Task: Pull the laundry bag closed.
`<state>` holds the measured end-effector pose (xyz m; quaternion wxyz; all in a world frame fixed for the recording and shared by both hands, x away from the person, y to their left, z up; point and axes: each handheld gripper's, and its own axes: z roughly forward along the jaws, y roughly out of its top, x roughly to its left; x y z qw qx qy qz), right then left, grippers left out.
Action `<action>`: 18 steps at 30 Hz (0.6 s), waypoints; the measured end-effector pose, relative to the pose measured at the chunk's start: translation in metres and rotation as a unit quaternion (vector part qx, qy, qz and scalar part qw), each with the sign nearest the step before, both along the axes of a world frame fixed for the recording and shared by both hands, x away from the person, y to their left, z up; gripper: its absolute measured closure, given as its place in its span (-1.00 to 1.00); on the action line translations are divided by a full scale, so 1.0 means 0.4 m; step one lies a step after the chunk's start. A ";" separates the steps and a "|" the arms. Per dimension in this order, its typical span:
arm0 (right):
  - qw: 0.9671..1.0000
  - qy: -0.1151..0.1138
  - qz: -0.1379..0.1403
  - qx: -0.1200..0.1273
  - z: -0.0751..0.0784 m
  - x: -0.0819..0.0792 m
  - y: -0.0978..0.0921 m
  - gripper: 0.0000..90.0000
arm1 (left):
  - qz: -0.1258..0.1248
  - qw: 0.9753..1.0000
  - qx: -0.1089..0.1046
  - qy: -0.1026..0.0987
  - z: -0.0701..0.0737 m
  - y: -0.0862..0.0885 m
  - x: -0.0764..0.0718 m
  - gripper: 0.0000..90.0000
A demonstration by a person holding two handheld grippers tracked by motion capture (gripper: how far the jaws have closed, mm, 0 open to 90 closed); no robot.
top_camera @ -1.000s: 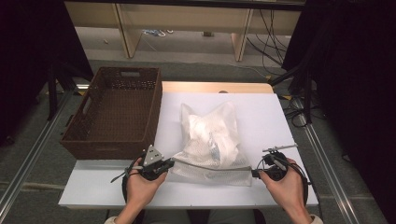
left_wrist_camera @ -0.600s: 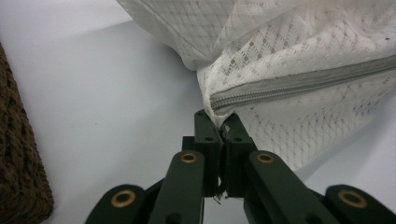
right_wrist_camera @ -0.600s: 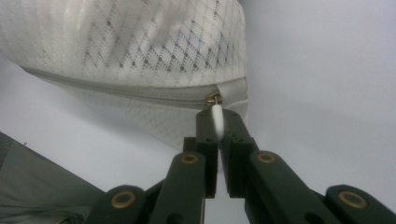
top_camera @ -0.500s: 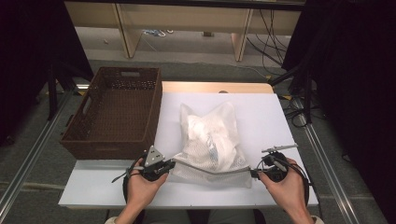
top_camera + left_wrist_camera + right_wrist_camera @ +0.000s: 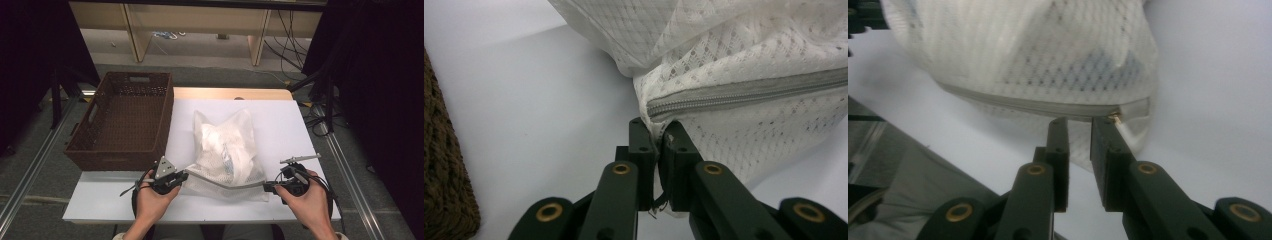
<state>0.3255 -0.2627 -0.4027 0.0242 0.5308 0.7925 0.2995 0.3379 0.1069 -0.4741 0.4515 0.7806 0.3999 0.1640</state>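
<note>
**Zipper runs left–right between our two grippers**

We have the white mesh bag [image 5: 226, 150] lying mid-table, beside the brown basket [image 5: 122, 120]. Its grey zipper [image 5: 749, 92] spans the near edge. Left gripper [image 5: 658, 137] is clamped on the bag's left corner at the zipper end. Right gripper [image 5: 1079, 125] sits slightly parted at the zipper pull [image 5: 1118, 118], apparently not gripping. The pull lies just right of its jaws, so the right hand is nearer it.

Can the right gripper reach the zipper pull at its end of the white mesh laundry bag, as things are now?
Probably yes. The right gripper has its jaws slightly parted right at the grey zipper of the white mesh laundry bag, the small brass zipper pull beside one jaw tip. Nothing lies between them.
</note>
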 end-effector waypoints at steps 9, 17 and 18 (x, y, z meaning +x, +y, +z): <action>1.000 -0.011 -0.015 0.001 -0.006 0.018 -0.030 0.59 | -0.004 1.000 -0.005 -0.005 0.004 0.009 -0.008 0.64; 0.999 -0.020 -0.030 0.000 -0.022 0.040 -0.063 0.44 | -0.028 0.998 0.000 -0.051 -0.007 0.047 -0.036 -0.12; 0.999 -0.018 -0.033 0.001 -0.024 0.042 -0.066 0.42 | -0.026 0.998 -0.003 -0.052 -0.007 0.052 -0.043 -0.17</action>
